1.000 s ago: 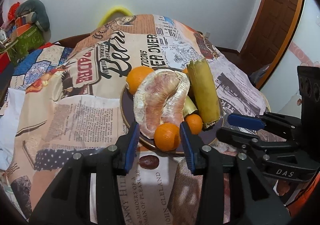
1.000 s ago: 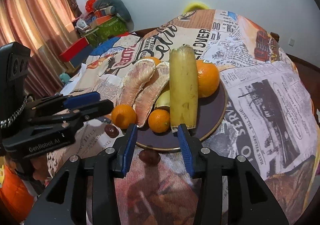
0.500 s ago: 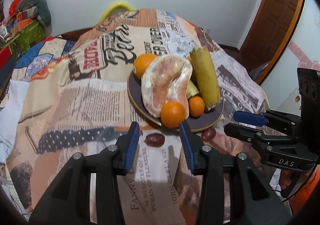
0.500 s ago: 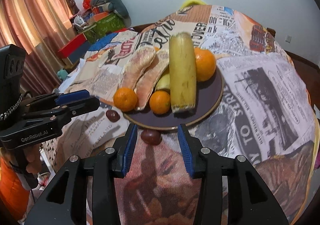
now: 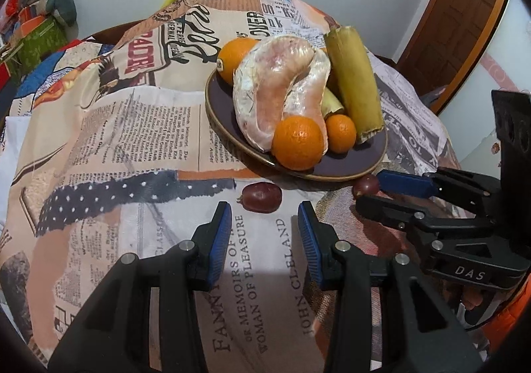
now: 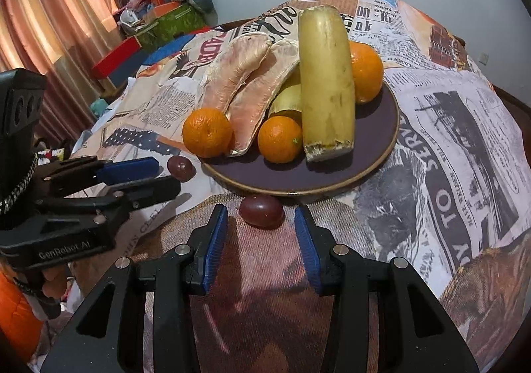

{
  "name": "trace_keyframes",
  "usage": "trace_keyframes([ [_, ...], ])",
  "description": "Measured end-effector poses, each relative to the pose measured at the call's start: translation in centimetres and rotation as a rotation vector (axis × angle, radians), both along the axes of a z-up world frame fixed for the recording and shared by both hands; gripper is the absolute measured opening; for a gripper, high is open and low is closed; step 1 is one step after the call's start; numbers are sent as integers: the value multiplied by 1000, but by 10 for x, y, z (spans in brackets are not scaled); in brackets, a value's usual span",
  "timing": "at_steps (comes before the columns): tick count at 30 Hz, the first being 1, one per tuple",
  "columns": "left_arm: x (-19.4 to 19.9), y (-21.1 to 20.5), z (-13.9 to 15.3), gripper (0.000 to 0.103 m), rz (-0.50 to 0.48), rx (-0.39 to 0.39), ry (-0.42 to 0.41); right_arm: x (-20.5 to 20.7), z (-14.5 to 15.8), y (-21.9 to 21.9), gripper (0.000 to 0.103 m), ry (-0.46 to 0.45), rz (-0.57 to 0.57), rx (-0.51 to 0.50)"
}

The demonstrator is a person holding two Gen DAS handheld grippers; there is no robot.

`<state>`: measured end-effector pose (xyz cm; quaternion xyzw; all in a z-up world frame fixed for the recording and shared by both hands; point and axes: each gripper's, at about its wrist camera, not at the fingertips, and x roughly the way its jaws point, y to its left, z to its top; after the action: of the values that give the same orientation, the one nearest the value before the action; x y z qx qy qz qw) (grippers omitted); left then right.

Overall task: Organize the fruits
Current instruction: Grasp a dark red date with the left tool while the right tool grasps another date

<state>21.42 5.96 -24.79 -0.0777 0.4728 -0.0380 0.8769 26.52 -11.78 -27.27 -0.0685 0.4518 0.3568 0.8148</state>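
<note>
Only right wrist view shows curtain (image 6: 49, 24) — left, door (image 5: 458, 24)

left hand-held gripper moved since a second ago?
Yes. The left hand-held gripper backed off and sank: then its fingertips flanked an orange on the plate, now the grape lies ahead.

A newsprint-patterned tablecloth (image 5: 139, 127) covers the table, bearing a purple plate (image 6: 381, 140) and two grapes (image 5: 261, 197).

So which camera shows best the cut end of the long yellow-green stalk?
The right wrist view: the long yellow-green stalk turns its cut end toward that camera. In the left wrist view, the same stalk shows mostly its side.
</note>
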Motion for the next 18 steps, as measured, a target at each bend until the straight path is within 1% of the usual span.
trace_keyframes([
  [1, 1, 0, -1, 41, 1, 2, -4, 0, 0, 1, 38, -2, -1, -1],
  [4, 4, -1, -1, 41, 3, 4, -12, -1, 0, 2, 28, -8, 6, -3],
  [5, 5, -1, -1, 41, 3, 4, -13, -1, 0, 2, 27, -5, 10, 0],
  [8, 9, -2, -3, 37, 10, 7, -15, -3, 0, 3, 26, -15, 14, 1],
  [10, 10, -1, -3, 30, 12, 2, -15, -3, -1, 2, 26, -13, 14, 5],
  [13, 10, 0, -4, 26, 9, -8, -16, -3, 0, 0, 26, -5, 10, 15],
  [18, 5, -1, -3, 24, 1, 0, -17, -6, 1, -3, 26, 1, 7, 27],
])
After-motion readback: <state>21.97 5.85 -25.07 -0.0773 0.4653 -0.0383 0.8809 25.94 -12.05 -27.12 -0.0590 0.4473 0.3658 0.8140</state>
